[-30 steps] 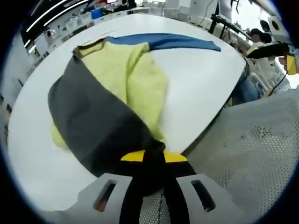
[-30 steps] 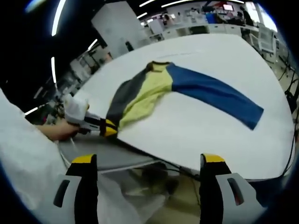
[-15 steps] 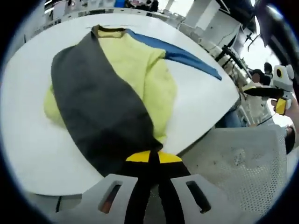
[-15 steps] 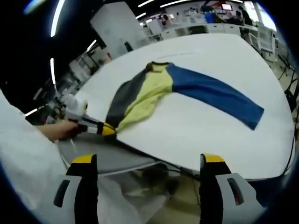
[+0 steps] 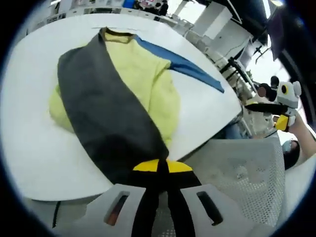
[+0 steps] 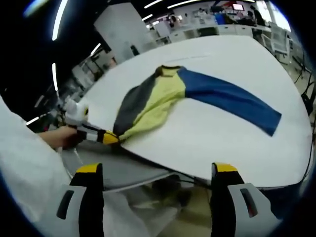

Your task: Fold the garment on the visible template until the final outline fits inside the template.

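A long-sleeved garment lies spread on the white table [image 5: 212, 106]. It has a yellow body [image 5: 148, 84], a dark grey sleeve [image 5: 103, 113] and a blue sleeve [image 5: 185, 64]. My left gripper [image 5: 159, 170] is shut on the grey sleeve's end at the table's near edge. In the right gripper view that left gripper [image 6: 106, 138], held by a hand [image 6: 59, 138], pinches the grey sleeve [image 6: 132, 101] beside the yellow body [image 6: 155, 103]. The blue sleeve [image 6: 229, 98] stretches out flat to the right. My right gripper [image 6: 157, 170] hangs open off the table, holding nothing; it also appears small as the right gripper [image 5: 284, 106].
A white mesh garment worn by the person [image 5: 242, 182] lies close beside the left gripper. Bare table top [image 6: 207, 138] lies between the garment and the near edge. Other tables, equipment and ceiling lights stand far behind.
The left gripper has drawn the grey sleeve's end a little further out along the table's near edge, straightening it. The right gripper has stayed open and nearly still.
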